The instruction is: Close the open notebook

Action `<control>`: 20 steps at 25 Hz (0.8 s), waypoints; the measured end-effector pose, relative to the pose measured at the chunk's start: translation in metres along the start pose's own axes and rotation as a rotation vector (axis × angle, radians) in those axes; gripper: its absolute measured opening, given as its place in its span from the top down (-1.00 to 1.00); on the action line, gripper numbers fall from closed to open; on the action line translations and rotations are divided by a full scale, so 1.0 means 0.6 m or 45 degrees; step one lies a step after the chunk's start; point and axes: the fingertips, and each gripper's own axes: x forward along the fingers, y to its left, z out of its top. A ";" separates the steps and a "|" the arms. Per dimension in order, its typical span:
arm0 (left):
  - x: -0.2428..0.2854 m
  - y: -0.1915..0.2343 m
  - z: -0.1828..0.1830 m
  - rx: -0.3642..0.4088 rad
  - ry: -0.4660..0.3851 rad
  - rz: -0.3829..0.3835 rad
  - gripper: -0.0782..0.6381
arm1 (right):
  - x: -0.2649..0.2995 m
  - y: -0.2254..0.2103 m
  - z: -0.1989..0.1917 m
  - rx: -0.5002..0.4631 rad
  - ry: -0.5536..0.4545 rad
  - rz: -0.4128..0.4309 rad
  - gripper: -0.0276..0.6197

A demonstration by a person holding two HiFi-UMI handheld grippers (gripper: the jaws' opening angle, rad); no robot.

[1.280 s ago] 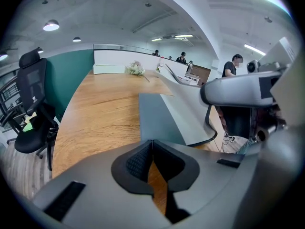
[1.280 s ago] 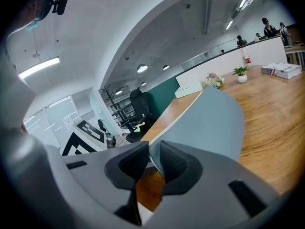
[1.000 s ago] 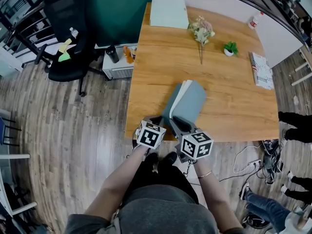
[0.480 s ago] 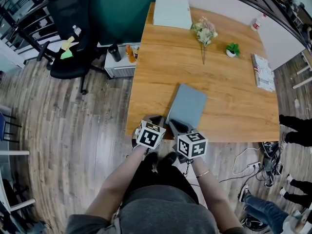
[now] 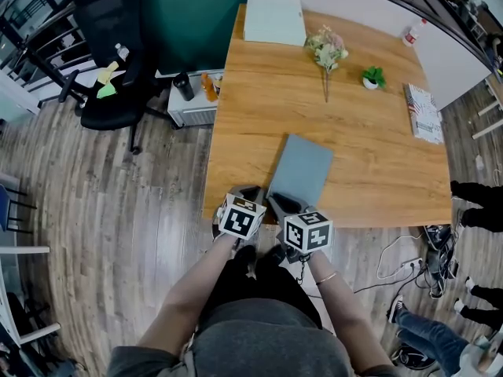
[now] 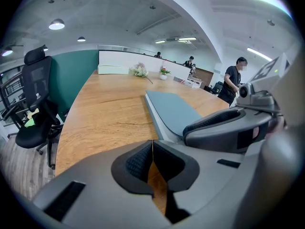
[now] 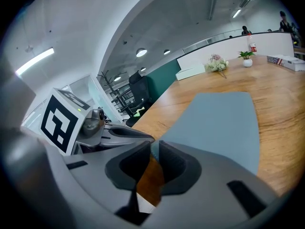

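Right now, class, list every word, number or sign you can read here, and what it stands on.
None can be read.
Left marker cube and right marker cube: square patterns only, no letters.
Booklet, far right: print too small.
Bottle: label too small.

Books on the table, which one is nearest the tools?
The grey-blue notebook, lying closed; the pale book and the patterned book lie farther away.
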 end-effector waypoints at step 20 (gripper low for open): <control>-0.029 0.004 -0.006 -0.061 -0.044 -0.040 0.71 | -0.036 0.009 0.000 0.036 -0.111 -0.101 0.87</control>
